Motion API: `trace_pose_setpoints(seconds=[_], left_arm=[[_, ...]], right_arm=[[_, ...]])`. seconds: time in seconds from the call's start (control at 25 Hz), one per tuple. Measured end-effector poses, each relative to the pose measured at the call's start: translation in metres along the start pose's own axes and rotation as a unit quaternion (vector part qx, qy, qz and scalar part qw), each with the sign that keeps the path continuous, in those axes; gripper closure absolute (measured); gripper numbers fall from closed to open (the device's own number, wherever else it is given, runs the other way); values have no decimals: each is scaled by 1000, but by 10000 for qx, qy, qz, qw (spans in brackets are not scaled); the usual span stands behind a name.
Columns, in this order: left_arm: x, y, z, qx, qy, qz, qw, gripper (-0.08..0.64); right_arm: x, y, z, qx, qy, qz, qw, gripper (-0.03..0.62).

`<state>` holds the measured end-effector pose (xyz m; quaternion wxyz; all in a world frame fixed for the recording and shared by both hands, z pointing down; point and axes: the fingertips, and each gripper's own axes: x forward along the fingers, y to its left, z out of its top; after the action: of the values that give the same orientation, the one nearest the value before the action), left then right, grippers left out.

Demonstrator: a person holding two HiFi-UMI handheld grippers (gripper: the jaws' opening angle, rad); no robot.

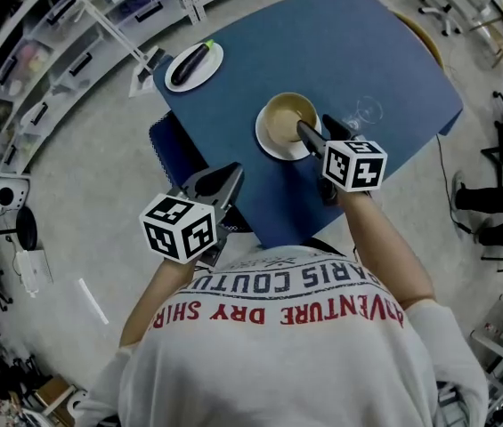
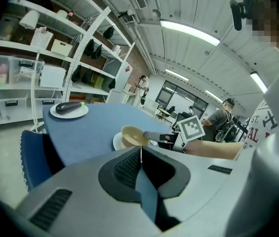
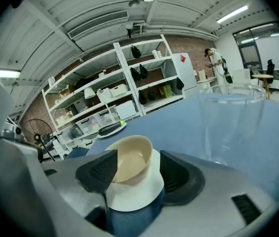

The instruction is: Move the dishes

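A cream bowl (image 1: pixel 285 119) stands on a white plate (image 1: pixel 267 141) in the middle of the blue table (image 1: pixel 358 52). My right gripper (image 1: pixel 319 129) reaches in from the plate's near right side. In the right gripper view its jaws stand open on either side of the bowl (image 3: pixel 129 158) and plate (image 3: pixel 135 195), with no clear press on them. A second white plate (image 1: pixel 208 64) with a dark eggplant (image 1: pixel 190 61) lies at the table's far left corner. My left gripper (image 1: pixel 231 177) hovers by the table's near left edge, shut and empty (image 2: pixel 140 151).
A clear glass (image 1: pixel 365 112) stands just right of the bowl, close to my right gripper (image 3: pixel 138 170). A blue chair (image 1: pixel 173 147) is tucked at the table's left side. Shelving racks (image 1: pixel 46 52) line the left. Another person (image 2: pixel 222 116) sits in the background.
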<state>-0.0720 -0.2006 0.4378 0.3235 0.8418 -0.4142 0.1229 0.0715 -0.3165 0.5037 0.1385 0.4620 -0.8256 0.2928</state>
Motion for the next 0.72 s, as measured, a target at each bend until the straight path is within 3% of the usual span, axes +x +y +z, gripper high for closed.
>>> trace_pose_setpoints(seconds=[0.16, 0.44, 0.72], left_arm=[[-1, 4, -2, -48, -6, 60, 10000, 531], [-4, 9, 0, -79, -5, 116, 9999, 531], [-7, 9, -5, -106, 23, 169, 9998, 531]], right_arm=[[6, -1, -5, 122, 92, -19, 9999, 339], [15, -2, -10, 460, 223, -41, 9987, 472], [15, -5, -9, 633, 157, -140, 9978, 510]])
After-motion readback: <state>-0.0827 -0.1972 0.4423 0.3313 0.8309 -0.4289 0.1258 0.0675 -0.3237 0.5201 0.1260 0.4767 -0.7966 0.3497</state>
